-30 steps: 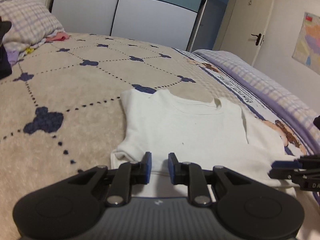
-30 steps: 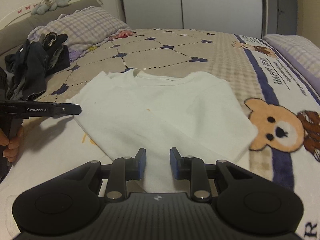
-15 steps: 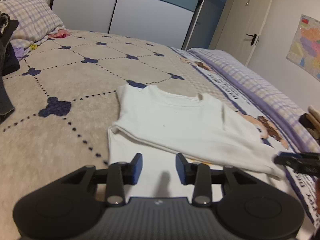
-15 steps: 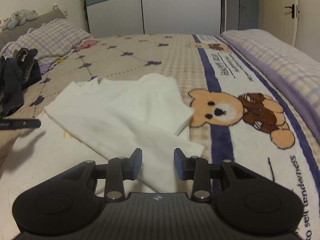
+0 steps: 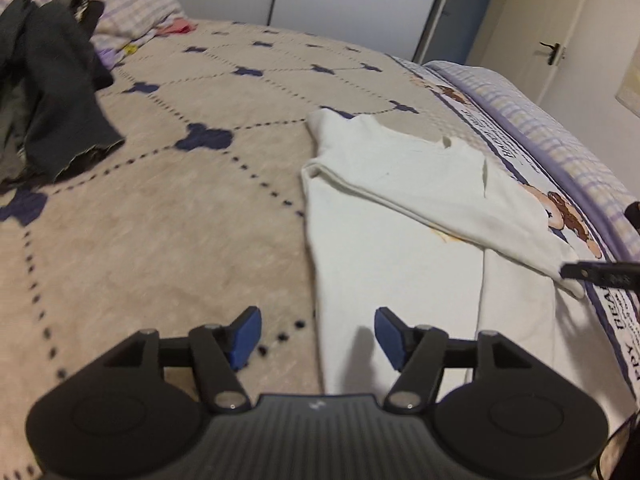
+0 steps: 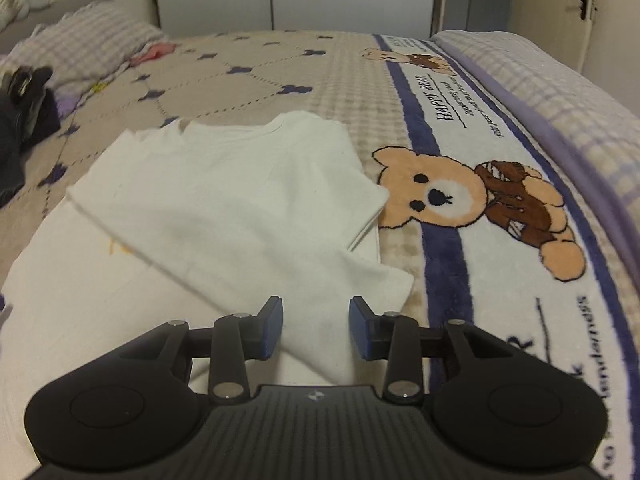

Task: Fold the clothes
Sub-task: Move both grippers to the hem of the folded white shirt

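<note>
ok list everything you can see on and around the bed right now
white shirt: one, white, partly folded on the blanket, a sleeve laid across its body
blanket: one, beige with navy motifs, bear print and navy stripes on one side, covering the bed
checked pillow: one, lilac and white, at the head of the bed
dark clothes: a pile, black and grey, near the pillow
pink item: one, pink, beside the pillow
wardrobe: one, white and teal doors, past the bed
door: one, cream with dark handle, in the side wall
left gripper: black, blue pads, open, empty
right gripper: black, blue pads, open, above the shirt
</note>
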Demonstrator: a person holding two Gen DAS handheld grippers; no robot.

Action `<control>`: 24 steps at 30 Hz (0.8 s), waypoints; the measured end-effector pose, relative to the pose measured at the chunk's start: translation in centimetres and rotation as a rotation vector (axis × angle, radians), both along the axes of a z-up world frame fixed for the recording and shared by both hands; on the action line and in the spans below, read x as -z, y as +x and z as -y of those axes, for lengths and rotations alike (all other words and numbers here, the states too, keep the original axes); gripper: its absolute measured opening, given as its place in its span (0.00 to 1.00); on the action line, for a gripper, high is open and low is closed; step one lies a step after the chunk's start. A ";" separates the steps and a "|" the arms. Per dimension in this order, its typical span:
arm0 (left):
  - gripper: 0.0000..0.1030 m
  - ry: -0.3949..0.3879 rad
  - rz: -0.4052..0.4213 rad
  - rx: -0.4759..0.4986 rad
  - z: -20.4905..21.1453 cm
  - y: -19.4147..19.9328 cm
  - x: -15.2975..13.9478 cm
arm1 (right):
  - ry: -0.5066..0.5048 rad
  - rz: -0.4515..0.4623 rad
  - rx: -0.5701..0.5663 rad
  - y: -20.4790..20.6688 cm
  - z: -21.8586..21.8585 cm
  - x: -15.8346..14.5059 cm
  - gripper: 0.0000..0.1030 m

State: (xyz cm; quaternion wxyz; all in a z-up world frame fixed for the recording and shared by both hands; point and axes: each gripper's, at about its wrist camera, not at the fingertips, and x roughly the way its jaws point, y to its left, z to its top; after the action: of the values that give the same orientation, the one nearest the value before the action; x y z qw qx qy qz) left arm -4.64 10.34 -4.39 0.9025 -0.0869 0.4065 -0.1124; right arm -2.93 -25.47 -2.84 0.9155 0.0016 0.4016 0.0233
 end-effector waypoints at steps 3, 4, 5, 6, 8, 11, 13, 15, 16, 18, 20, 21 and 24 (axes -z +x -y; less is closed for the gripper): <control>0.62 -0.021 -0.033 0.014 0.1 -1.0 -0.1 | 0.082 -0.045 -0.048 -2.2 -0.2 -0.7 0.42; 0.62 -0.028 -0.045 0.024 0.2 -1.4 -0.2 | 0.101 -0.062 -0.059 -3.0 -0.4 -0.8 0.42; 0.62 -0.035 -0.056 0.036 0.4 -1.9 -0.2 | 0.114 -0.081 -0.072 -3.8 -0.8 -0.9 0.42; 0.62 -0.044 -0.068 0.046 0.6 -2.3 -0.2 | 0.122 -0.091 -0.084 -4.6 -1.2 -1.0 0.42; 0.62 -0.069 -0.095 0.063 0.7 -3.4 -0.1 | 0.133 -0.092 -0.107 -6.2 -1.9 -1.4 0.42; 0.60 -0.098 -0.130 0.075 0.6 -5.2 0.3 | 0.128 -0.104 -0.113 -7.8 -1.8 -1.4 0.43; 0.60 -0.076 -0.133 0.096 0.9 -6.3 0.5 | 0.119 -0.118 -0.111 -8.7 -1.5 -1.3 0.44; 0.60 -0.038 -0.126 0.123 1.3 -7.5 0.5 | 0.091 -0.161 -0.080 -9.1 -0.8 -0.5 0.44; 0.59 -0.009 -0.120 0.139 1.6 -8.0 0.5 | 0.076 -0.191 -0.067 -9.4 -0.4 -0.1 0.44; 0.57 0.057 -0.110 0.168 2.2 -8.9 0.5 | 0.055 -0.229 -0.059 -10.3 0.2 0.7 0.44; 0.57 0.097 -0.113 0.187 2.3 -9.5 0.3 | 0.045 -0.248 -0.052 -11.2 0.8 1.0 0.44; 0.57 0.104 -0.120 0.191 2.2 -9.7 0.2 | 0.048 -0.246 -0.048 -11.7 1.2 0.9 0.44; 0.57 0.085 -0.165 0.190 1.2 -9.8 -0.2 | 0.062 -0.242 -0.036 -12.7 2.0 0.2 0.44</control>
State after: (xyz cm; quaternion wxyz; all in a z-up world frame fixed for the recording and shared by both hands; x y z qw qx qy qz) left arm -14.46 9.10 -4.19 0.8542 -0.0185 0.4901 -0.1725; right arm -15.63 -27.52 -2.99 0.8593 0.0255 0.5082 0.0520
